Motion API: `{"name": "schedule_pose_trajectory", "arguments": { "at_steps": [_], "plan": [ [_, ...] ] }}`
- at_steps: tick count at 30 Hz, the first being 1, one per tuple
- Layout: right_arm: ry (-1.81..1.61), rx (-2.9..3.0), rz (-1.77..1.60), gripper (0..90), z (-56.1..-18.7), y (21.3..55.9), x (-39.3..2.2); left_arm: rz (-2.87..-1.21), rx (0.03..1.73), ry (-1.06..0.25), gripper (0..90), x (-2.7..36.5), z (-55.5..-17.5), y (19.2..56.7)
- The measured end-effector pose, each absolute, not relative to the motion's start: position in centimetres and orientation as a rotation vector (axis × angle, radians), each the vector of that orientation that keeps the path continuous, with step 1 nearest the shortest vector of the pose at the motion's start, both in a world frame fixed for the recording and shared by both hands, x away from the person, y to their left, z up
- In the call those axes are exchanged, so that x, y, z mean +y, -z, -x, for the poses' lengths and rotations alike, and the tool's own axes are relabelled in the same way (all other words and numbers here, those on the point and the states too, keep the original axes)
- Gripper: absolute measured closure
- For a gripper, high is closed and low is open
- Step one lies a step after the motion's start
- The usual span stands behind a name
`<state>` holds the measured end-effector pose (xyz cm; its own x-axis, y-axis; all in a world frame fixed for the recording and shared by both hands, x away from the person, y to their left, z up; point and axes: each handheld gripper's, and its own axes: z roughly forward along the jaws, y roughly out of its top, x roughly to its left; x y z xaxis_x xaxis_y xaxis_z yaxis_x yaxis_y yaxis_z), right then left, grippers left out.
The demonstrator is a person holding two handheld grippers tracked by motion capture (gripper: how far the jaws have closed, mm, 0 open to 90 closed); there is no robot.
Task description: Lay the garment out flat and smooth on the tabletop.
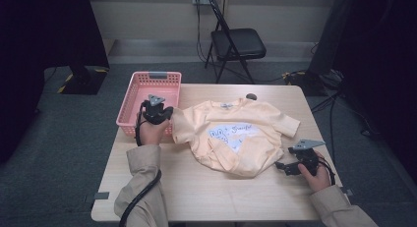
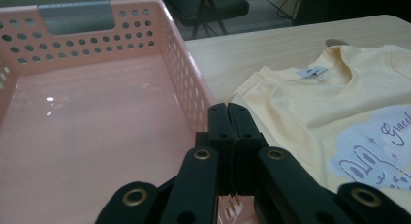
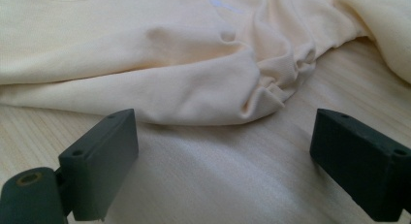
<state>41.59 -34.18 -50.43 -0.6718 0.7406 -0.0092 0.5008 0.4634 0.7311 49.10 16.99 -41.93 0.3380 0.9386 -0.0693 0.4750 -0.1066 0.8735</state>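
On the surface (image 1: 196, 187) a pale yellow shirt (image 1: 236, 138) lies spread, print up, beside the pink basket (image 1: 147, 84). My left tongs (image 2: 228, 112) are closed tight with nothing between them, held over the basket's right wall, the shirt's collar just to their right. My right tongs (image 3: 223, 151) stand wide open and empty, low over the wood, just short of the shirt's bunched lower edge.
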Motion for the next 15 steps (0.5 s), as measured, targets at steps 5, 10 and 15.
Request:
{"name": "schedule_pose_trajectory", "arguments": {
  "at_steps": [5,10,15],
  "plan": [
    [-1.036,2.394,-1.048,9.0,-41.57,50.44,-34.11,-1.709,1.294,-0.657,89.7,17.36,-48.94,42.54],
    [-1.035,2.394,-1.049,9.0,-41.57,50.44,-34.07,-1.711,1.287,-0.651,89.0,17.18,-48.66,42.62],
    [-1.035,2.395,-1.048,9.0,-41.57,50.44,-34.05,-1.656,1.301,-0.659,68.6,16.98,-48.42,42.57]
  ]
}}
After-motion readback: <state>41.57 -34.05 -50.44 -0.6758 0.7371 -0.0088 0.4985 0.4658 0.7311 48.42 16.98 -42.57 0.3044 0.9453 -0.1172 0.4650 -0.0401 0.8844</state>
